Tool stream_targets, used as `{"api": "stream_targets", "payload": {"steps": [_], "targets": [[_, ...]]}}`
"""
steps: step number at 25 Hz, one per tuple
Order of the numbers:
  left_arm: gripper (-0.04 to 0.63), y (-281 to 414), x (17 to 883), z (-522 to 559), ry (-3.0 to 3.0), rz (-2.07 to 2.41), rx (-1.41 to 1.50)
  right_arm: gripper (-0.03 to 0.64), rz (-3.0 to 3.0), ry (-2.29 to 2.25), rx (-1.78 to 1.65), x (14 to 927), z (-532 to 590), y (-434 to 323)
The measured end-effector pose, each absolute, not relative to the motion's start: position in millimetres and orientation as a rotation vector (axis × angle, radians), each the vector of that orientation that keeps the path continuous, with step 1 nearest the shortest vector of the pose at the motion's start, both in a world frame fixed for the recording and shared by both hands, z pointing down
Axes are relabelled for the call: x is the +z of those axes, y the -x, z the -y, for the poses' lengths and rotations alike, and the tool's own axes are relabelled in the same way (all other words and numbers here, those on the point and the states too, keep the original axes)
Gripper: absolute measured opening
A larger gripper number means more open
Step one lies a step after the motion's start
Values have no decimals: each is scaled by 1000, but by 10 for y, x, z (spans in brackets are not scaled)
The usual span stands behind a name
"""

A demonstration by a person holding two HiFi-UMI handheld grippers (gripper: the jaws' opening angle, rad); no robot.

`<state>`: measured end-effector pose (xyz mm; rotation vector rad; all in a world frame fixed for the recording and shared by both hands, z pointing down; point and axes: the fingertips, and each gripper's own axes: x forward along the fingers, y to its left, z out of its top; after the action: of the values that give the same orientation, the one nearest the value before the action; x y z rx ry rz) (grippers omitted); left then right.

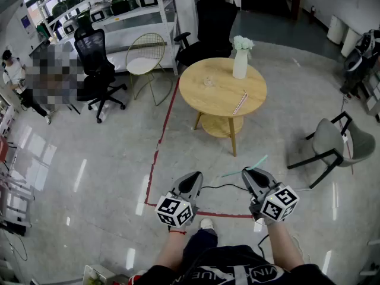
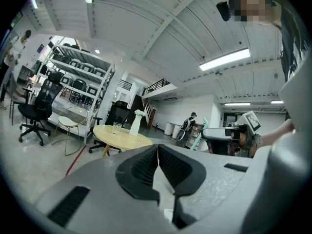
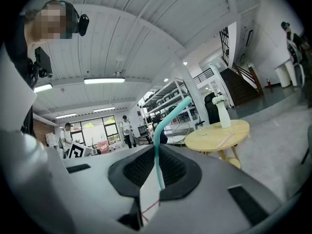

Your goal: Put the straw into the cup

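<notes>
A clear glass cup stands on a round wooden table some way ahead of me, also visible as the cup in the left gripper view. My right gripper is shut on a teal bendy straw, which rises between the jaws with its top bent to the right. The left gripper is shut with nothing in it. Both grippers hang low over the floor, well short of the table.
On the table are a white vase with flowers and a paper-wrapped straw. Around it stand a gold wire chair, black office chairs, a grey chair. Red floor tape and a black cable lie ahead.
</notes>
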<state>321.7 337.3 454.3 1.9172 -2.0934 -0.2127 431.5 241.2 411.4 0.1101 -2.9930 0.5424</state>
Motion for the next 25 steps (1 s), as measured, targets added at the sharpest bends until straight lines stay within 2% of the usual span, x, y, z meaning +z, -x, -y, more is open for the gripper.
{"api": "stream_targets", "payload": {"steps": [13, 25], "targets": [[12, -2106, 4682, -3190, -1902, 2100, -240, 28, 3003, -107, 533, 4247, -2111, -3193], [12, -1540, 4586, -3092, -1887, 2156, -260, 28, 3015, 86, 525, 4241, -2077, -2494]]}}
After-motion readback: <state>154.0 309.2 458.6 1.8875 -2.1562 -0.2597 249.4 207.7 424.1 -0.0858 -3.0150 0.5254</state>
